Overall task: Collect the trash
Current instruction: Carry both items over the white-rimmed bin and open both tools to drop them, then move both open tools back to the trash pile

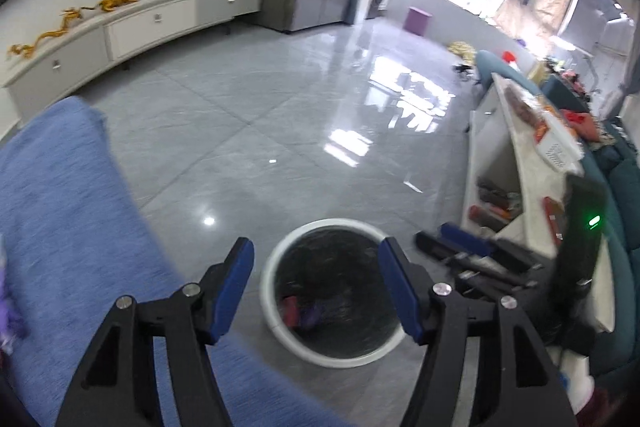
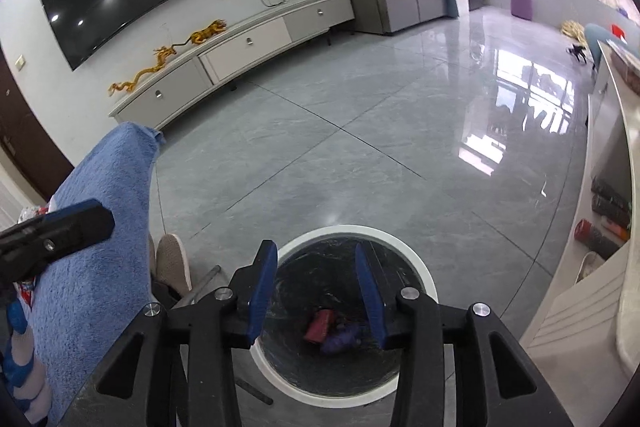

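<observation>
A round bin (image 1: 276,255) with a white rim and black liner stands on the grey tile floor, also in the right wrist view (image 2: 424,267). Inside lie a red piece of trash (image 2: 318,325) and a purple piece (image 2: 340,341), which the left wrist view shows too (image 1: 289,309). My left gripper (image 1: 316,267) is open and empty above the bin. My right gripper (image 2: 316,271) is open and empty, directly over the bin's mouth. The right gripper's fingers (image 1: 464,239) show at the right of the left wrist view.
A blue towel-covered surface (image 1: 60,211) lies left of the bin, with colourful items (image 2: 20,347) at its near end. A white shelf unit (image 1: 520,155) with clutter stands to the right. A beige shoe (image 2: 172,263) sits beside the bin. A TV cabinet (image 2: 240,47) lines the far wall.
</observation>
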